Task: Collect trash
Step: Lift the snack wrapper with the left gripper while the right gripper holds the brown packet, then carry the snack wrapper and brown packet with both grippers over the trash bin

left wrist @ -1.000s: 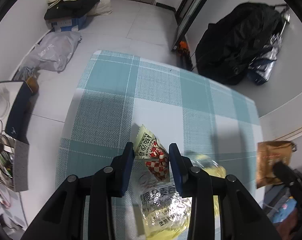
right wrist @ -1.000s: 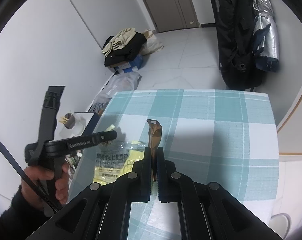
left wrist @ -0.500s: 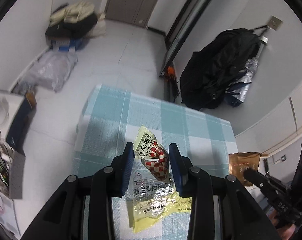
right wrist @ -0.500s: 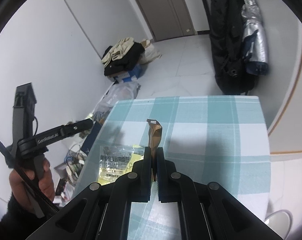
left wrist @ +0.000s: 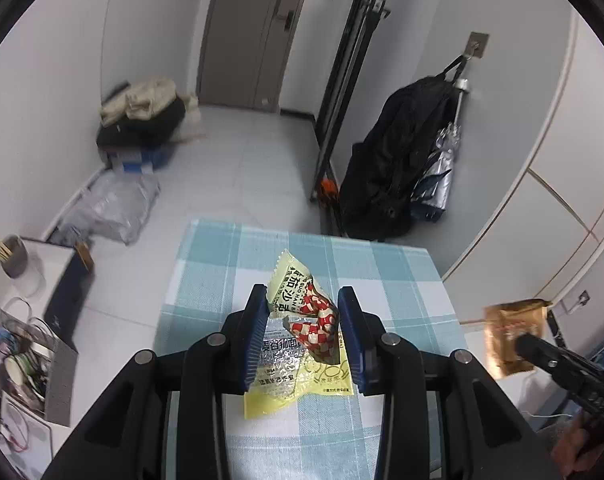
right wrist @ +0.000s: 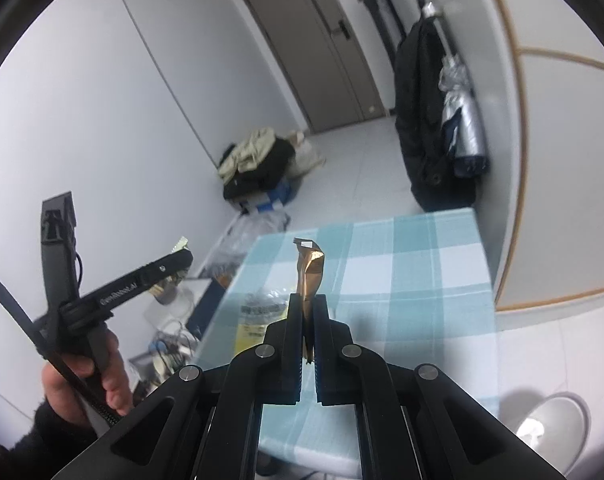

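The left hand-held gripper (left wrist: 303,312) grips a yellow snack wrapper with red-white checks (left wrist: 302,300), lifted above the checked tabletop (left wrist: 381,280). A clear-and-yellow plastic package (left wrist: 294,376) lies there below. The right hand-held gripper (right wrist: 307,320) is closed on a brown wrapper (right wrist: 307,268).

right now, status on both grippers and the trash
Left gripper shut on yellow wrapper, lifted. Right gripper shut on gold wrapper. Clear bag on table. Nothing blocking.

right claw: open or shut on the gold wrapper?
Shut. The right claw pinches the gold wrapper between its fingers, with the wrapper standing above the checked tablecloth.
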Motion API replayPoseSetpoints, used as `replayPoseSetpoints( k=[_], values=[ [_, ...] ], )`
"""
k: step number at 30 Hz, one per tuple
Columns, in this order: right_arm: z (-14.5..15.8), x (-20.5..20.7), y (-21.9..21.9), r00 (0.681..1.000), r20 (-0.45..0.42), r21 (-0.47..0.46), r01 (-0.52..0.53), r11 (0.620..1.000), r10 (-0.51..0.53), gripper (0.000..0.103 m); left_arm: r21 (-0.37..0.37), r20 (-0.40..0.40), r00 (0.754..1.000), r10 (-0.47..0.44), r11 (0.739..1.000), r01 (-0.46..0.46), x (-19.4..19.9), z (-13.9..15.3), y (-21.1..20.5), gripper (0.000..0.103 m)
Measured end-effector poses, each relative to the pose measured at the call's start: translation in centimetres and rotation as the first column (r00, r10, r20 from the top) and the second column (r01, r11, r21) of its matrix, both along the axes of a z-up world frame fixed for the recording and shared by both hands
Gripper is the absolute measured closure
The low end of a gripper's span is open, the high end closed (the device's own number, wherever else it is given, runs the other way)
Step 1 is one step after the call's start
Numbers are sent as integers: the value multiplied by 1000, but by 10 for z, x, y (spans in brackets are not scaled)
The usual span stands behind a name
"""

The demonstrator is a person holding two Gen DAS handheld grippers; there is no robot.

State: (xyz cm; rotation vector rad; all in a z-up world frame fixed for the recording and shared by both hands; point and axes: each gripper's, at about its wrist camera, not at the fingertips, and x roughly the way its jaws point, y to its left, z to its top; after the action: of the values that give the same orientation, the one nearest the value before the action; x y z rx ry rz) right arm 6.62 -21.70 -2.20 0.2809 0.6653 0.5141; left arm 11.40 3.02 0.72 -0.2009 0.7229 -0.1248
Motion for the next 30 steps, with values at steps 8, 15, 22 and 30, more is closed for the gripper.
replayPoseSetpoints(
  k=[8,15,22,30],
  values=[
    [32,-54,-45,994,92,51,59,997,-63,99,41,88,993,-84,996,81,-41,35,-39,72],
    [49,-90,-93,980,142,74,130,989,-139,99,39,114,982,-153,988,150,-60,54,-75,72],
    [49,-113,-145,958,151,89,231,969,-242,99,37,132,957,-257,966,254,-74,69,-120,72],
    [30,-120,-209,923,108,81,363,928,-370,99,-8,83,911,-404,914,406,-72,64,-183,72]
  ],
)
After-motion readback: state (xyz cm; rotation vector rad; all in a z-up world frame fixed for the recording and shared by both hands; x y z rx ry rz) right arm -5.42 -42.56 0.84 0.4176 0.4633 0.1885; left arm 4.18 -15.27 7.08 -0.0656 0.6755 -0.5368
